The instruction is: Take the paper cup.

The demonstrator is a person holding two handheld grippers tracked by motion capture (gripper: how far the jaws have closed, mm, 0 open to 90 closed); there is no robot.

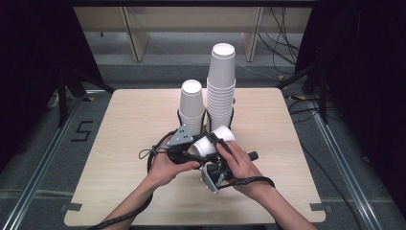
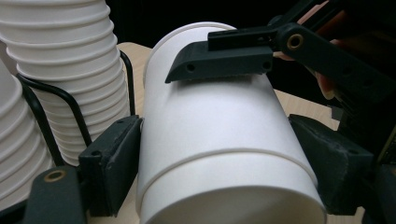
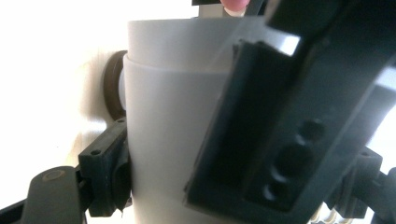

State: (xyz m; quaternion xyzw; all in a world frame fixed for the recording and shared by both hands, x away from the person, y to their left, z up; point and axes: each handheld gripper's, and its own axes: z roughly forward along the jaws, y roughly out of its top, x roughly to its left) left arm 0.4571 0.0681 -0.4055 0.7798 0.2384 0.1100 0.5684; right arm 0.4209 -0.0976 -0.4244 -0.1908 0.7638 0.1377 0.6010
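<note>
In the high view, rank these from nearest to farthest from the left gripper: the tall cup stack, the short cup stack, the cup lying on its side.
1. Cup lying on its side: between the jaws of the left gripper, right at it.
2. Short cup stack: just behind, in the black wire holder.
3. Tall cup stack: behind and to the right.

obstacles: two cup stacks (image 1: 221, 88) in black wire holder (image 1: 180, 117), just behind both claws | blocked: straight ahead past nested cups (image 1: 213, 140) | free: bare surface (image 1: 124, 129) left, right, near edge | stacks close together, narrow gap
</note>
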